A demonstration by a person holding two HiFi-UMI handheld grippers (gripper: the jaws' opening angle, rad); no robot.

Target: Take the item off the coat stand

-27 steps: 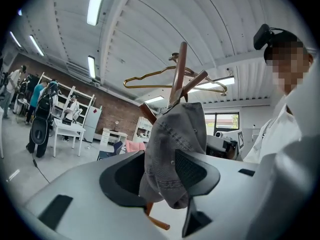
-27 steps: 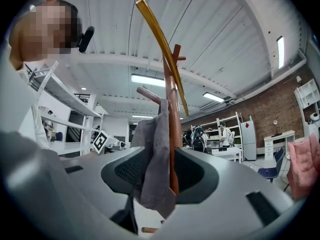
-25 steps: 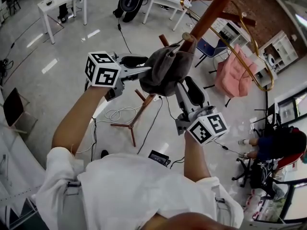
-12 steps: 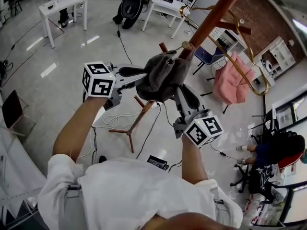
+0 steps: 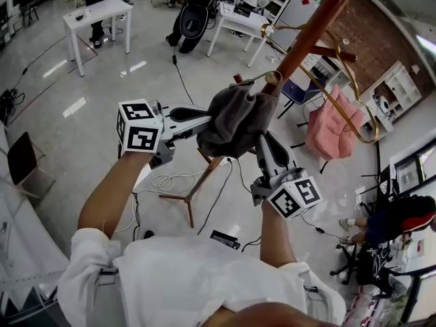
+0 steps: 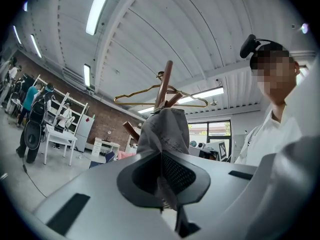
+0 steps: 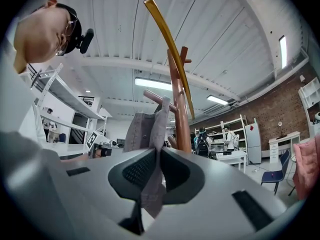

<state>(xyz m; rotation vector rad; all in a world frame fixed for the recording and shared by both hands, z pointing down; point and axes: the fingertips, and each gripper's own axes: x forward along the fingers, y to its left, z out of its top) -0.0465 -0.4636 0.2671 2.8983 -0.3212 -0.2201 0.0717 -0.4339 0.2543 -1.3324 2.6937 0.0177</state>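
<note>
Grey floppy fabric item (image 5: pixel 235 118) sits at frame centre, draped on a peg of the wooden coat stand (image 5: pixel 310 26). Left gripper (image 5: pixel 206 116) and right gripper (image 5: pixel 262 140) jaws have just been closing, each pinching a fold. Glossy pale floor (image 5: pixel 68 67), brick wall (image 5: pixel 371 19) upper right.

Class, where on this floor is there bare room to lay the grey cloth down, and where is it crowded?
Free: the shiny floor between the white table and the cable coil. Crowded: round the stand's feet, and the right side, with the pink garment, chairs and a seated person.
</note>
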